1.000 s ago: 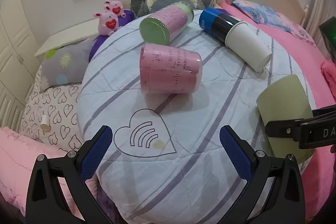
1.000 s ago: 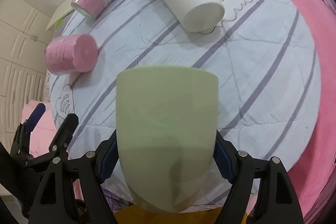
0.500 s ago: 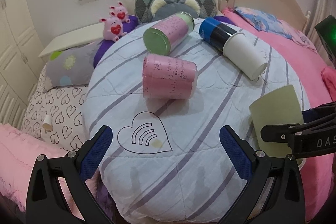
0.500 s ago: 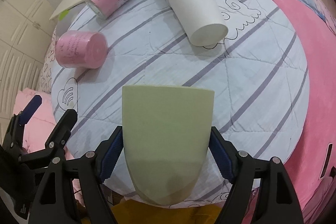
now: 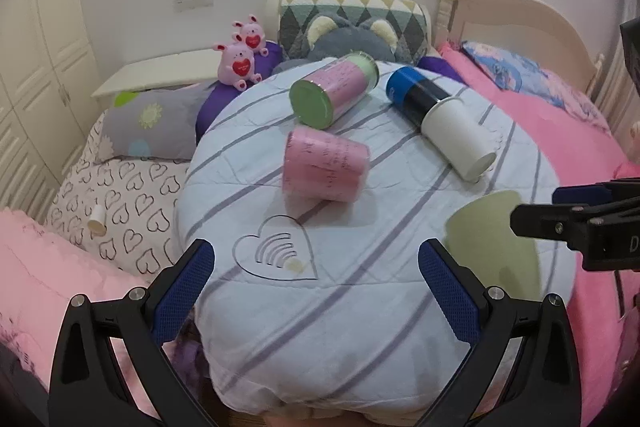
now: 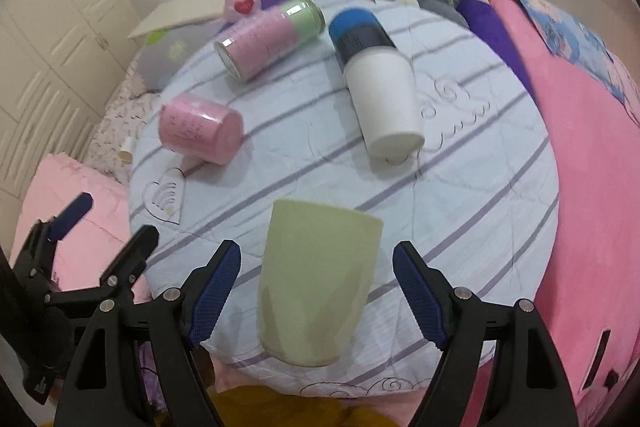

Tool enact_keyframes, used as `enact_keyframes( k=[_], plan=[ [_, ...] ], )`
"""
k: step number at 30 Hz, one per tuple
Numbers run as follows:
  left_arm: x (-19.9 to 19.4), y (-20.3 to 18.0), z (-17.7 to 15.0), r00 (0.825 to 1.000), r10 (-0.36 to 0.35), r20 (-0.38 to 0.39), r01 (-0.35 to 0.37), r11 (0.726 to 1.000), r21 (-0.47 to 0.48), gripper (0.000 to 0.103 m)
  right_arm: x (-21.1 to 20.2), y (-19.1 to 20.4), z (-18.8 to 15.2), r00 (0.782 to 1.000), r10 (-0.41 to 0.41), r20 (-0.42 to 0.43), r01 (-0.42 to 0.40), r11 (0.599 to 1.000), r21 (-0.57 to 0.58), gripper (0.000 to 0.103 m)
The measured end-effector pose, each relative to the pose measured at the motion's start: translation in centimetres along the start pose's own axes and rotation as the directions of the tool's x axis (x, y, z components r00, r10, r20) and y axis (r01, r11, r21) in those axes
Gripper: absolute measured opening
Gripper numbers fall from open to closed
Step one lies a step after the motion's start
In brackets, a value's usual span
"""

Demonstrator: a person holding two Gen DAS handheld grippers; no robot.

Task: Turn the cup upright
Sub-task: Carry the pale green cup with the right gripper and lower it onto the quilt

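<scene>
**Green cup let go, but is it standing right?**

At the far left of the right wrist view, low down, the left gripper [image 6: 94, 223] pokes in with its claw spread wide and nothing in it. Its own camera shows the same thing: both blue pads [image 5: 182, 289] are far apart with only the round quilt [image 5: 320, 307] between them.

A little right and higher up, the pink cup [image 6: 200, 133] lies on its side on the quilt. Above it, near the top middle, a pink and green can [image 6: 268, 39] lies on its side too. Next to that, a white cup with a blue and black top end [image 6: 376, 87] also lies down, pointing toward the bottom of the frame.

In the bottom middle sits the green cup [image 6: 316, 283]. This looks like the cup the job is about. The right gripper [image 6: 316, 291] has its claw let loose: there is a clear gap on each side between the blue pads and the cup, so it is not pinching it. The cup stands near the front edge of the quilt, with its wide flat end up and away and its round narrow end low and near the camera (it is a bit blurry, so I cannot tell if the open mouth is on top).

My guess is that the flip is nearly done or just done. What is left is to check that the cup stands without tipping on the soft quilt. The other cups lie flat and may need flipping too.
</scene>
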State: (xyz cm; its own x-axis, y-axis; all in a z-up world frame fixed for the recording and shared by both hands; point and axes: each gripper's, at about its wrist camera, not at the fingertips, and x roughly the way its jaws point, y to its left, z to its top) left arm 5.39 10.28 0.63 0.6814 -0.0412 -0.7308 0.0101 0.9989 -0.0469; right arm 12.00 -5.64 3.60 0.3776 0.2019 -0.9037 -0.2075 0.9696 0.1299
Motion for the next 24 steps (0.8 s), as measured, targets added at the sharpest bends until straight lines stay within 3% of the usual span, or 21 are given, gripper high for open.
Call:
enact_keyframes(
  k=[10,24],
  plan=[
    [-1.4,-4.7,0.0,0.999,0.004,0.032,-0.003,1.000,-0.029,0.103,-3.1,-4.3,-1.0,0.984,0.036,0.175,-0.028,0.999,-0.046,0.080],
    [-1.9,-11.3,0.2,0.997,-0.001,0.073,0.004,0.999,-0.043,0.103,-2.5,-11.6,-1.5,0.971,0.080,0.224,-0.072,0.996,-0.047,0.080]
  ],
)
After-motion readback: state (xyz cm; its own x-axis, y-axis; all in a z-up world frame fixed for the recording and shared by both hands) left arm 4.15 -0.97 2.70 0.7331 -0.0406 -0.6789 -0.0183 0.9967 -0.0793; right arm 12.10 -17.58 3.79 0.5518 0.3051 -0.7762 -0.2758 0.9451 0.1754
